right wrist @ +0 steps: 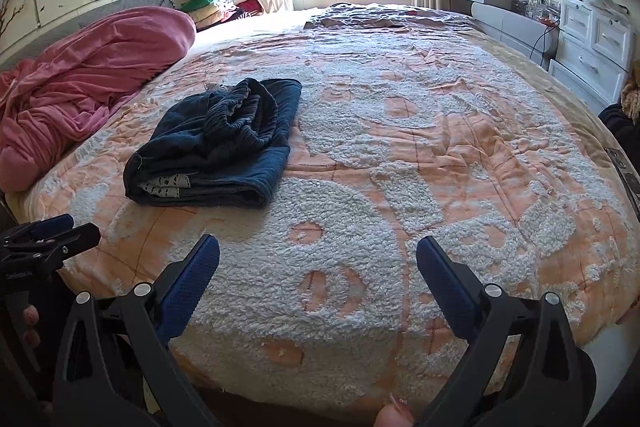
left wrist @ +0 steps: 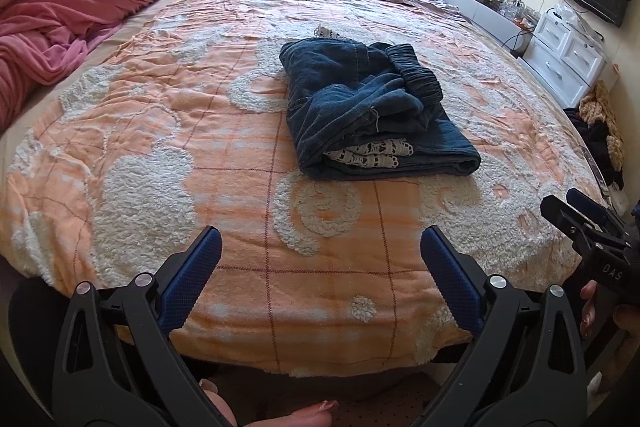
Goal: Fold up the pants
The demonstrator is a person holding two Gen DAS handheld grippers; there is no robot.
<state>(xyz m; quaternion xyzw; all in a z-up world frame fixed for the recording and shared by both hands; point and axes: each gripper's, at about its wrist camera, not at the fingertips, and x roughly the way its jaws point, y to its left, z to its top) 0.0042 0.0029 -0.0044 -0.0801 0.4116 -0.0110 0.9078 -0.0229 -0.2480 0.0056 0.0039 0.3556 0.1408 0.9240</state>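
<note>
Bedroom; bed with orange-and-white blanket (left wrist: pixel 240 155). Folded blue pants (left wrist: pixel 368 107) lie ahead of the left gripper (left wrist: pixel 320 251), apart from it. Left gripper and right gripper (right wrist: pixel 318 259) both spread wide, holding nothing.

A: What does the left hand-held gripper (left wrist: pixel 320 243) look like?
B: Matte black plastic arms with triangular cut-outs, round silver screws at the pivots, and blue textured pads (left wrist: pixel 192 279) lining both fingers.
A: And the right hand-held gripper (right wrist: pixel 318 249)?
B: Same build. At the right edge of the left wrist view, white letters "DAS" show on its black body.
A: Any skin?
B: Bare fingers (left wrist: pixel 587 301) with pale pink nails, lower right of that view.
</note>
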